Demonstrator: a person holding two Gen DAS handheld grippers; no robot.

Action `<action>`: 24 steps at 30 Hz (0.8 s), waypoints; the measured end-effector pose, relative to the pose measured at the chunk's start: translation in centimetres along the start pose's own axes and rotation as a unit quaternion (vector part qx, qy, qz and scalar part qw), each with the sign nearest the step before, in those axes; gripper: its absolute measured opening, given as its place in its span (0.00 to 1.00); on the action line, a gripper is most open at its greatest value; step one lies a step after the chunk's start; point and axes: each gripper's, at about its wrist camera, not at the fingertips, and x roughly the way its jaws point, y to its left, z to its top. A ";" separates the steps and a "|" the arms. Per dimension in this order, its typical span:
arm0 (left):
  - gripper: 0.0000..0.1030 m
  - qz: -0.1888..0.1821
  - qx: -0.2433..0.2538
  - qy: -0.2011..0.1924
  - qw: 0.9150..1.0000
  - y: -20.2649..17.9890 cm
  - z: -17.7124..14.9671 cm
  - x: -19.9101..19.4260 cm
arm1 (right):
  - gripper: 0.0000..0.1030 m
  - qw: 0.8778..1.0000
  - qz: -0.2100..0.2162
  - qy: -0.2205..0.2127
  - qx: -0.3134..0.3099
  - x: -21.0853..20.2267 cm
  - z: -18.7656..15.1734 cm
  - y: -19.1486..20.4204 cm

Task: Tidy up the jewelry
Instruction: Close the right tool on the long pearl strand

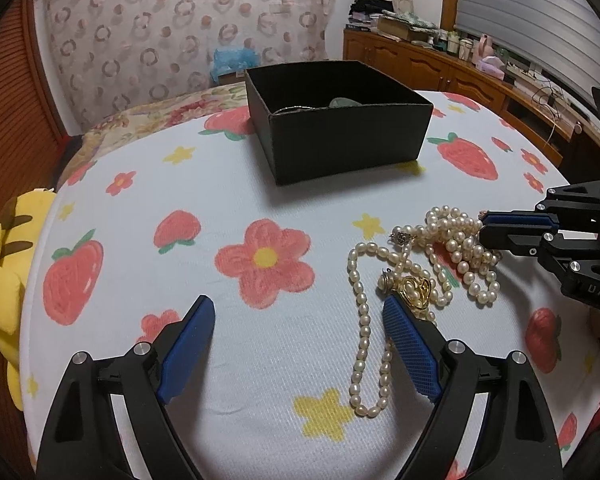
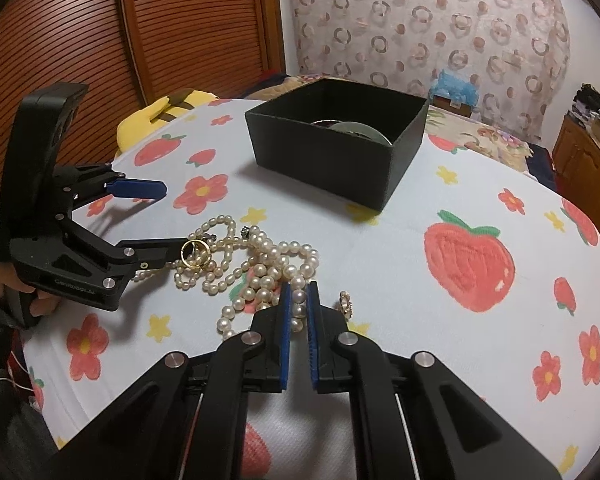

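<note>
A tangle of pearl necklaces [image 2: 260, 264] lies on the flower-print cloth [image 2: 380, 256], nearer than the black box [image 2: 332, 152]. The right gripper [image 2: 299, 300] is clamped on a pearl strand at the tangle's near edge. The left gripper [image 1: 298, 320], jaws wide apart, sits beside the pile near a gold brooch [image 1: 414, 290].

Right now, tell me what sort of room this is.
Probably a lived-in bedroom: a fruit-and-flower printed cloth spread over floral bedding, a yellow plush toy at its edge, and a wooden sideboard cluttered with bottles and folded clothes.
</note>
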 end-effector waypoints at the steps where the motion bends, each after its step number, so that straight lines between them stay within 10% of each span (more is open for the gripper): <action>1: 0.81 0.000 0.000 0.000 1.000 0.0 0.0 0.0 | 0.09 1.000 0.001 0.000 0.002 0.0 0.0 -0.1; 10: 0.38 -0.008 0.004 -0.004 1.000 -0.7 -2.2 -2.5 | 0.12 1.000 0.004 0.010 0.024 0.3 0.1 -1.0; 24: 0.16 -0.008 -0.003 -0.015 1.000 -1.8 -3.0 -3.2 | 0.09 1.000 0.004 0.024 -0.006 0.2 0.9 0.9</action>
